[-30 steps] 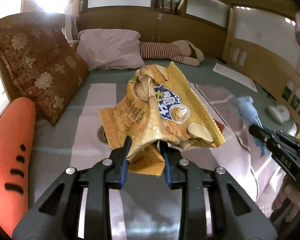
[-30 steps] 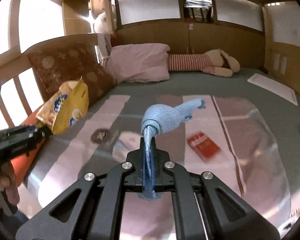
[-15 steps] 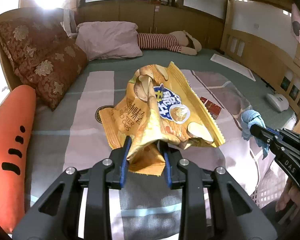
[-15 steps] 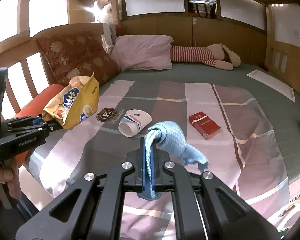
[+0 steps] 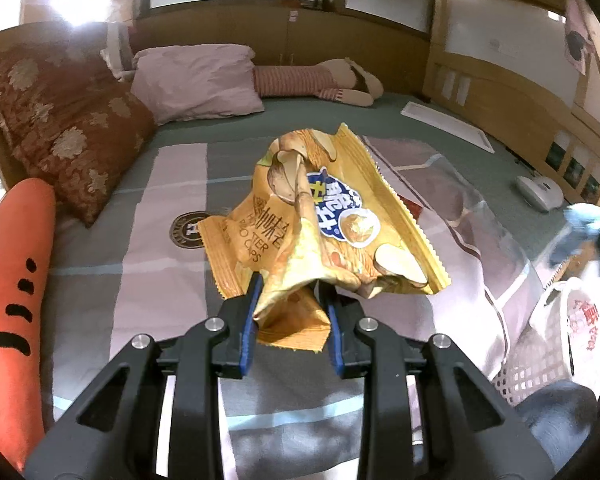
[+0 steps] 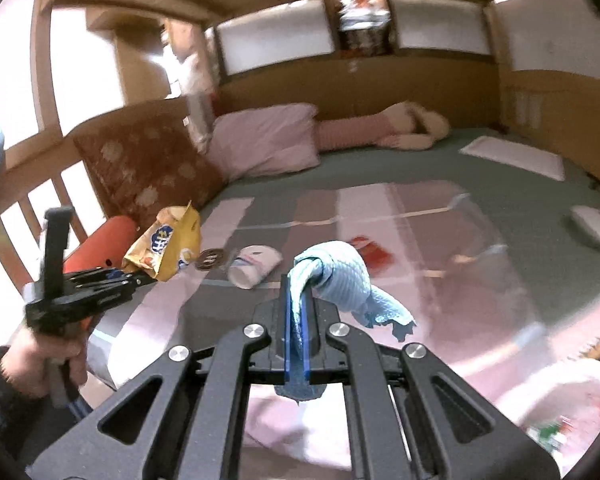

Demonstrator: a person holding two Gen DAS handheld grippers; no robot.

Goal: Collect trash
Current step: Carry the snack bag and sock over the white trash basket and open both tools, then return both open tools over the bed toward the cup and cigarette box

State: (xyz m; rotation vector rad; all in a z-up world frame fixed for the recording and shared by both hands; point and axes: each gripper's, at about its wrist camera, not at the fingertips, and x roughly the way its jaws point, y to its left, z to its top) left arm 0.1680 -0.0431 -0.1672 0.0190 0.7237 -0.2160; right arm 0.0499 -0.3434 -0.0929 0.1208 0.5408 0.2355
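My left gripper (image 5: 290, 292) is shut on a yellow chip bag (image 5: 324, 216) and holds it up above the striped bed cover; the bag also shows in the right wrist view (image 6: 166, 246). My right gripper (image 6: 298, 288) is shut on a knotted light blue cloth (image 6: 336, 276), held off the bed's near edge; it shows blurred in the left wrist view (image 5: 584, 226). A white paper cup (image 6: 254, 266) lies on its side on the bed. A red packet (image 6: 370, 248) lies beyond the cloth. A white trash bag in a mesh basket (image 5: 568, 328) stands beside the bed.
A round brown coaster (image 5: 188, 230) lies on the cover. An orange carrot cushion (image 5: 12, 280), brown patterned cushions (image 5: 68, 132), a pink pillow (image 5: 196, 80) and a stuffed doll (image 5: 320, 80) line the left and far sides. A white device (image 5: 540, 192) lies at the right.
Both grippers have pulled back toward the bed's near edge. The right gripper with the cloth has swung right and lower, over the trash bag. The grips are unchanged.
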